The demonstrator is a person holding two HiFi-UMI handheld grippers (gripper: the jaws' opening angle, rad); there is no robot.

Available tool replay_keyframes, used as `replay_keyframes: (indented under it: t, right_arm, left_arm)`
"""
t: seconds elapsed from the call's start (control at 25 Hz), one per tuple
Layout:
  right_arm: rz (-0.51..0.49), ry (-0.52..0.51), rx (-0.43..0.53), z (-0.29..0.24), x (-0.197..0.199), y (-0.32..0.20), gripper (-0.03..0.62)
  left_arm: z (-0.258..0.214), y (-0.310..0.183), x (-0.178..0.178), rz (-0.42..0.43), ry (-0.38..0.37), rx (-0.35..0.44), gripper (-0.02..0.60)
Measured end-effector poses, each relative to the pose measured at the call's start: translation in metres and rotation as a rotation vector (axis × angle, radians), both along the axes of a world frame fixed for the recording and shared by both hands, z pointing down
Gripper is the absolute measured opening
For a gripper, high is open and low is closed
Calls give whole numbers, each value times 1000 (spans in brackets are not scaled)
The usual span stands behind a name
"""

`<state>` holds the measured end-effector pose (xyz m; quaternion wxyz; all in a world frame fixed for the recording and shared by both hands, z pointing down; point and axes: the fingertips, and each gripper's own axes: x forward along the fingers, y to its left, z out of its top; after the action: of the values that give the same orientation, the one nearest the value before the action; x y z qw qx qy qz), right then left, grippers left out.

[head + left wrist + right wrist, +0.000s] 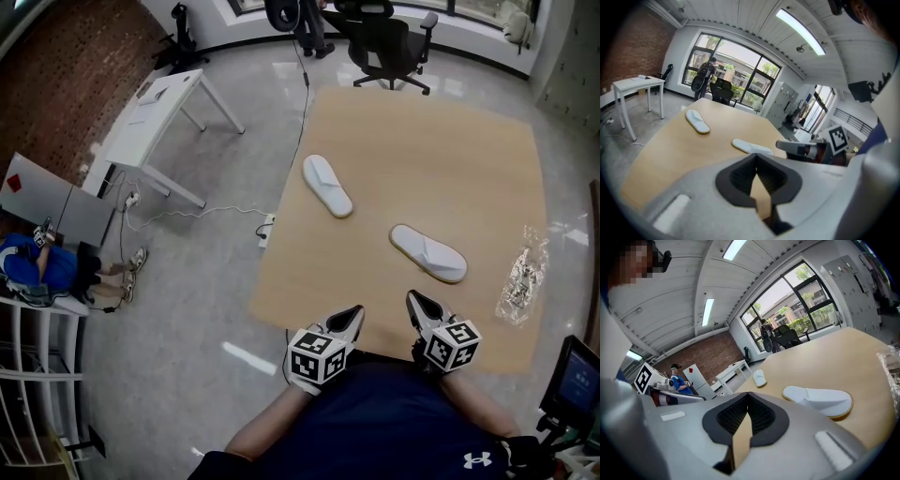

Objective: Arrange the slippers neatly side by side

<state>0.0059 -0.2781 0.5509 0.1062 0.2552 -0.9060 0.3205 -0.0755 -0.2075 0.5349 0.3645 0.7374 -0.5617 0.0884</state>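
Two white slippers lie apart on the tan table (469, 159). The far slipper (327, 186) (697, 121) (760, 377) lies near the table's left edge, angled. The near slipper (428, 252) (751, 147) (818, 401) lies right of centre, closer to me. My left gripper (351, 319) (756, 157) hovers at the table's near edge, jaws shut and empty. My right gripper (415, 304) (747, 396) hovers beside it, just short of the near slipper, shut with nothing between its jaws.
A crumpled clear plastic wrapper (521, 276) (890, 363) lies at the table's right edge. A white desk (155, 117) (635, 86) stands on the floor to the left, a black office chair (389, 47) beyond the table's far end. A person (42, 264) sits at far left.
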Motion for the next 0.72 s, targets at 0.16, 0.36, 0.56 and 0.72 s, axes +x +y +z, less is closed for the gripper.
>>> replay_keyframes:
  t: [0.16,0.36,0.56,0.72]
  right_arm:
    - [0,-16,-30,7,-3,-5,11]
    - [-11,-58,-57,13,-16,-4,12]
    - [81,-45,-80,17,-8,-22,62]
    - [193,-17,-133,34,11,-38,81]
  left_arm:
    - [3,-7,-6,-22,-10,-21,3]
    - [2,-19,-13,21,-27,-19,3]
    - [-2,-50,-21,62,-58,5,3]
    - [10,-79,-37,50,-54,-16,91]
